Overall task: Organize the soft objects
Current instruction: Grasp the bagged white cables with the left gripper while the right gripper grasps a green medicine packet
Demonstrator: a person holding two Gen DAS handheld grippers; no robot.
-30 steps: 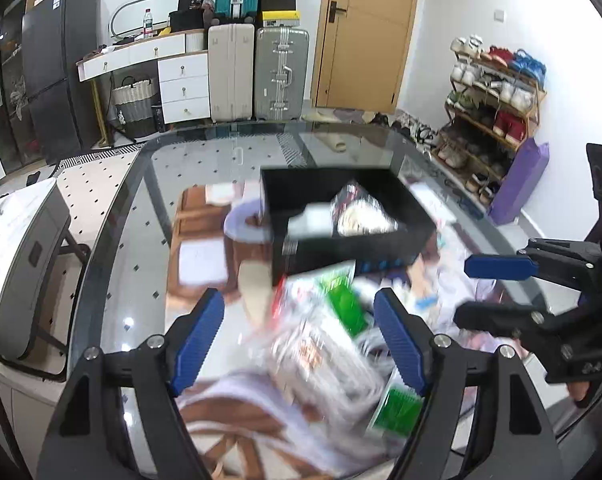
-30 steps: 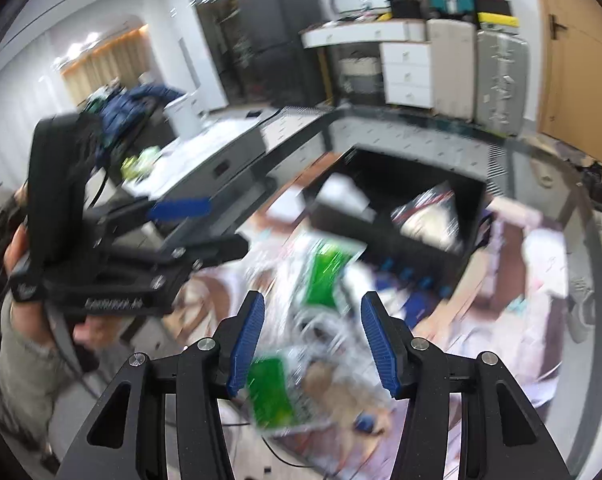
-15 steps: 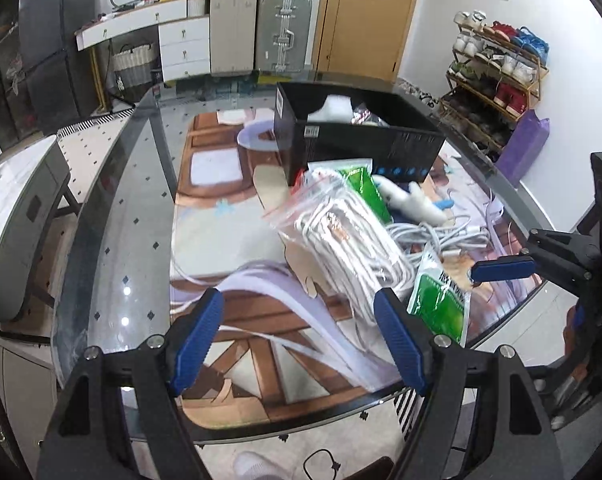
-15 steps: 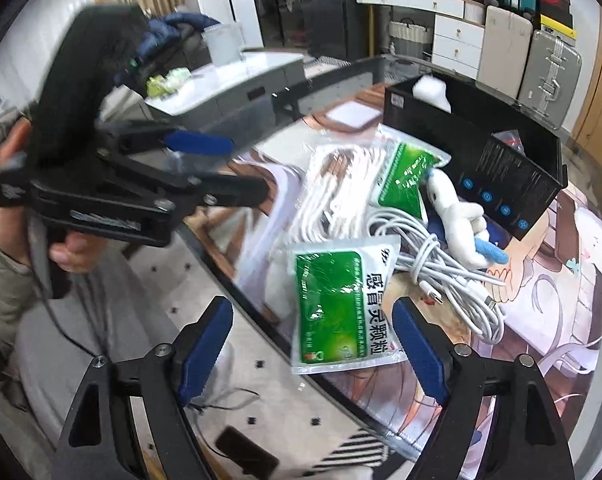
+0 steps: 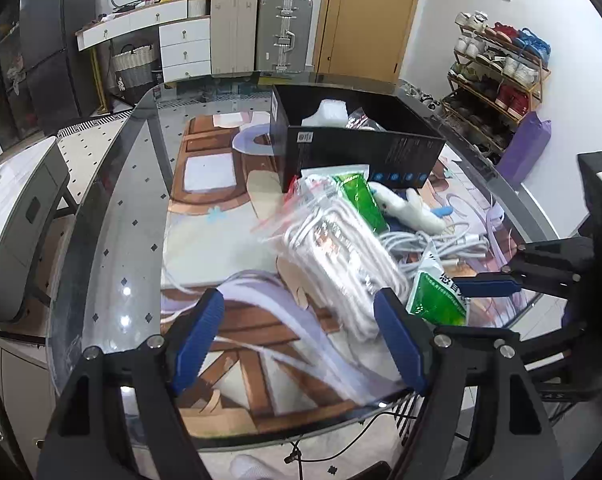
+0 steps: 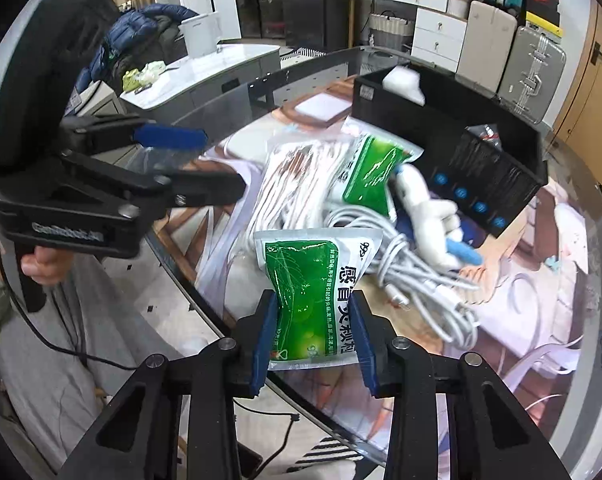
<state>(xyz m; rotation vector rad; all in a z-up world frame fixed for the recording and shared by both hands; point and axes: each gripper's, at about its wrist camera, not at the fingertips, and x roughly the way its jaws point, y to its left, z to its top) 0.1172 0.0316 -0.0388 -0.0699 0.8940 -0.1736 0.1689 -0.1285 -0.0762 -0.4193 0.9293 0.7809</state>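
A green-and-white pouch lies at the near edge of the glass table, and my right gripper is closing on it, its blue pads pinching the lower half. That pouch and the right gripper also show in the left wrist view. My left gripper hangs open over the table beside a clear bag of white cables, holding nothing. Behind lie a second green pouch, a white plush toy and a loose cable coil. A black box holds a white soft piece.
The table's curved edge runs just under the pouch, with floor below. A person's hand holds the left gripper. Suitcases and drawers stand at the far wall. A shoe rack is to the right.
The right gripper's jaws stood wide around the green pouch and have now closed in on it. Both grippers came down toward the table since the first frames.
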